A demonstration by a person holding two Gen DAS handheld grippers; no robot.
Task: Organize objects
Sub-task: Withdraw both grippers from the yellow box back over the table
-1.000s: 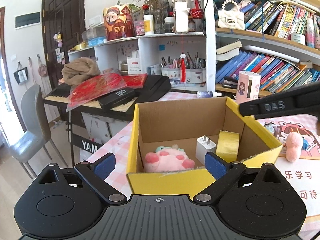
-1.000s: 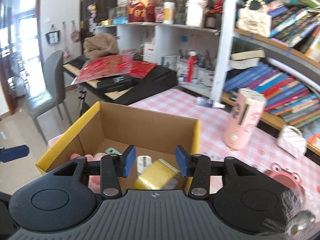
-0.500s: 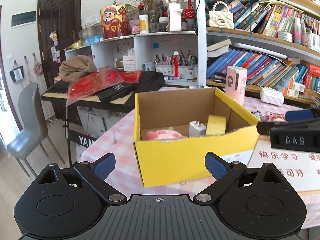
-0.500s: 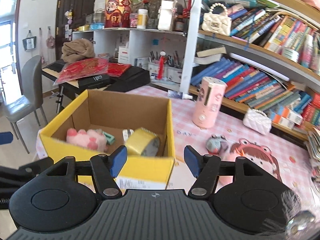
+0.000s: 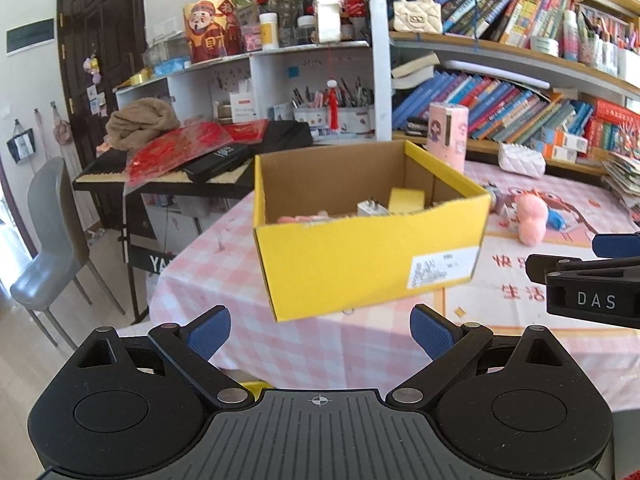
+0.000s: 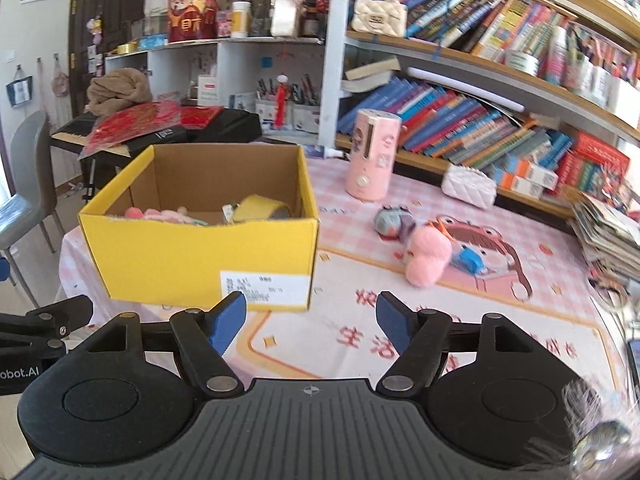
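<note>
A yellow cardboard box (image 5: 372,256) (image 6: 200,256) stands on the pink checked table. Inside it lie a yellow tape roll (image 6: 260,209) (image 5: 406,200), a white plug (image 5: 370,209) and a pink plush toy (image 6: 160,214). A pink pompom toy (image 6: 426,260) (image 5: 530,218), a grey toy (image 6: 390,220) and a small blue object (image 6: 468,260) lie on the mat to the box's right. My left gripper (image 5: 320,330) is open and empty, in front of the box. My right gripper (image 6: 312,318) is open and empty, near the box's front right corner.
A pink cylindrical device (image 6: 372,156) and a white quilted purse (image 6: 468,186) stand behind the toys. Bookshelves (image 6: 480,120) line the back. A keyboard with red packets (image 5: 180,160) and a grey chair (image 5: 52,236) stand left. A stack of booklets (image 6: 612,224) sits at the right edge.
Both grippers have pulled back and away from the box. The right gripper has let go of the yellow tape roll, which now lies in the box, and has opened wider.
</note>
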